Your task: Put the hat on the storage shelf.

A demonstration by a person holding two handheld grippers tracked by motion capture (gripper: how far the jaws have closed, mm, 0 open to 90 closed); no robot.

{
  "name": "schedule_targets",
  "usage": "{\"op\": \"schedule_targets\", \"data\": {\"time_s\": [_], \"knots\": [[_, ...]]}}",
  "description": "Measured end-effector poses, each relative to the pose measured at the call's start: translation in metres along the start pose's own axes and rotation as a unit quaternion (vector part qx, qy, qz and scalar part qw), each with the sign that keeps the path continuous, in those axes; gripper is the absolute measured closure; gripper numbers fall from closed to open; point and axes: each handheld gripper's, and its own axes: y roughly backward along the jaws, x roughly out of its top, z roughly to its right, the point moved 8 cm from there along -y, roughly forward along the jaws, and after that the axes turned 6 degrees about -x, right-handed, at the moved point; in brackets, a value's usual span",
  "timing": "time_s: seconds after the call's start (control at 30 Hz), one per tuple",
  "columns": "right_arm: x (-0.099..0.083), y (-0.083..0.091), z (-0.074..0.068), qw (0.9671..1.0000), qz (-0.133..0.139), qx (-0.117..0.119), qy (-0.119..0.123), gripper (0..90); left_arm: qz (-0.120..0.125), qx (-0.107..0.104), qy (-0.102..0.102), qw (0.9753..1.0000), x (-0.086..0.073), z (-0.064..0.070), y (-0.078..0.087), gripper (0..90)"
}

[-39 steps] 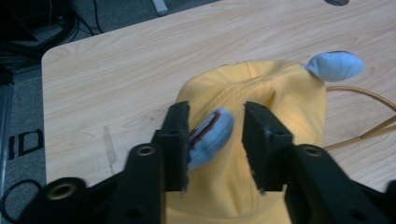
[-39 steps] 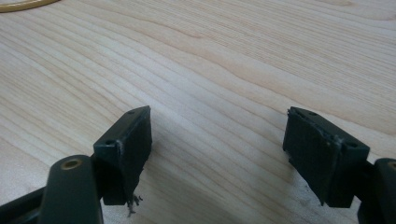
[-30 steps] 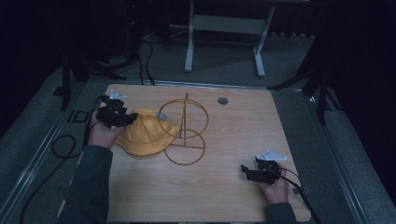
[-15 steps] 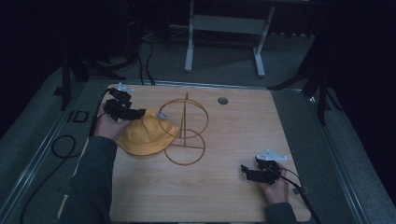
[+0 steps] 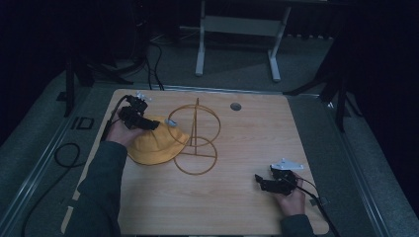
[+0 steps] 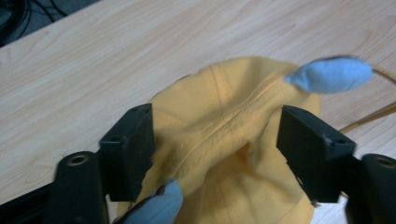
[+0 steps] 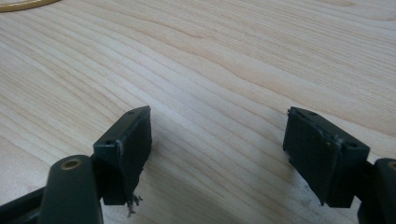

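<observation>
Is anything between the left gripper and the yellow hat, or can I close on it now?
Nothing visible is in the way. The left gripper is open, with its jaws on either side of a raised fold of the yellow hat. A pale blue tag on the hat lies beyond the jaws, beside the wire stand.

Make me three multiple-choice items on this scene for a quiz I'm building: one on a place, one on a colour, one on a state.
1. Where does the hat lie?
A. at the table's left, beside the wire stand
B. at the table's right edge
C. on the floor

2. What colour is the hat?
A. red
B. yellow
C. green

3. How does the right claw stand?
A. shut on the hat
B. shut on nothing
C. open over bare wood

Answers: 1 A, the high view shows it left of the wire stand; 2 B, the cloth is yellow between the left claw's jaws; 3 C, its jaws stand apart above the table.
</observation>
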Motion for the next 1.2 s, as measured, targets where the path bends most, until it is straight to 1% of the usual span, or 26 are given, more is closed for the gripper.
{"op": "schedule_targets", "data": {"time_s": [0.03,0.13,0.27,0.37,0.43,0.5,0.57,0.6,0.63,0.67,0.73,0.9,1.0,1.07,1.13,1.2], "knots": [[0.0,0.0,0.0,1.0,0.0,0.0,0.0,23.8,-0.009,0.01,-0.001,0.9999,-0.002,-0.002,-0.001,34.4],[0.0,0.0,0.0,1.0,0.0,0.0,0.0,23.8,-0.024,0.018,-0.006,0.9995,-0.005,-0.003,-0.002,44.4],[0.0,0.0,0.0,1.0,0.0,0.0,0.0,23.8,-0.045,0.027,-0.027,0.9983,-0.01,-0.001,-0.003,62.1],[0.0,0.0,0.0,1.0,0.0,0.0,0.0,23.8,-0.054,0.023,-0.029,0.9979,-0.012,-0.001,-0.003,75.6],[0.0,0.0,0.0,1.0,0.0,0.0,0.0,23.8,-0.059,0.024,-0.031,0.9975,-0.013,-0.002,-0.002,81.0],[0.0,0.0,0.0,1.0,0.0,0.0,0.0,23.8,-0.062,0.021,-0.03,0.9974,-0.014,-0.003,-0.001,83.4],[0.0,0.0,0.0,1.0,0.0,0.0,0.0,23.8,-0.066,0.022,-0.031,0.9971,-0.014,-0.003,0.0,84.4],[0.0,0.0,0.0,1.0,0.0,0.0,0.0,23.8,-0.073,0.022,-0.035,0.9965,-0.014,-0.003,0.003,84.4],[0.0,0.0,0.0,1.0,0.0,0.001,0.001,23.8,-0.074,0.021,-0.033,0.9965,-0.014,-0.003,0.003,85.3],[0.0,0.0,0.0,1.0,0.0,0.001,0.0,23.8,-0.08,0.024,-0.039,0.9958,-0.013,-0.003,0.006,85.4],[0.0,0.0,0.0,1.0,0.0,0.001,0.001,23.8,-0.081,0.024,-0.039,0.9957,-0.013,-0.003,0.007,85.7],[0.0,0.0,0.0,1.0,0.0,0.001,0.001,23.8,-0.086,0.011,-0.028,0.9959,-0.017,-0.007,0.015,86.0],[0.0,0.0,-0.001,1.0,0.0,0.002,0.001,23.8,-0.087,0.008,-0.023,0.9959,-0.018,-0.009,0.018,86.0],[0.0,0.0,-0.001,1.0,0.0,0.001,0.001,23.8,-0.084,0.004,-0.016,0.9963,-0.019,-0.012,0.023,86.1],[0.0,0.0,-0.001,1.0,0.0,0.001,0.001,23.8,-0.085,0.004,-0.016,0.9963,-0.019,-0.012,0.025,86.1],[0.0,0.0,-0.001,1.0,0.0,0.002,0.001,23.8,-0.089,0.008,-0.021,0.9958,-0.02,-0.014,0.032,86.1]]}}
